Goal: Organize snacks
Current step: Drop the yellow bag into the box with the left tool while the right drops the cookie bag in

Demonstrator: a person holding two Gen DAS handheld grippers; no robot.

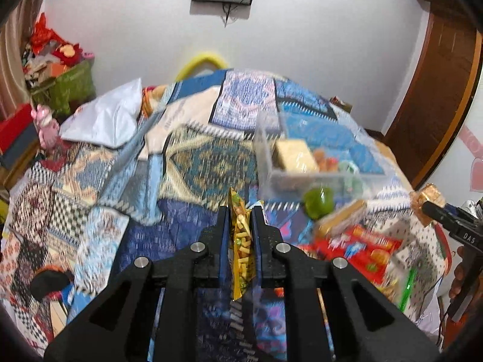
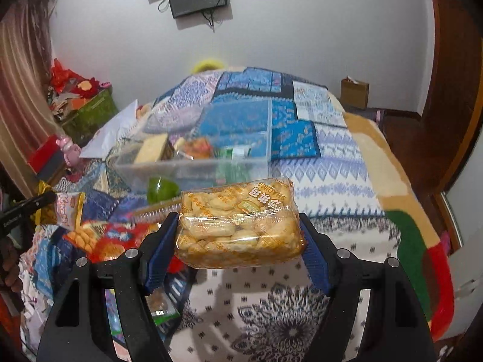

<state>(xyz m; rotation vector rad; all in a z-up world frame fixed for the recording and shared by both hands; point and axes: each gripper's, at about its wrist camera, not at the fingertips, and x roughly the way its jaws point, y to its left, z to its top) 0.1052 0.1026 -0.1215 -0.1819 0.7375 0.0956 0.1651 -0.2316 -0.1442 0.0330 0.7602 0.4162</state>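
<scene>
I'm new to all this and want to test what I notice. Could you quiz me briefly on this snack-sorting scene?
1. True or false: the right gripper holds a clear bag of pale golden pastries.
2. Which item is clamped in the left gripper? A) a round green piece; B) a thin yellow foil snack packet; C) a red box.
3. Fill in: some snacks already lie inside the clear plastic ____ on the patterned bedspread.

Key: 1 true; 2 B; 3 box.
</scene>
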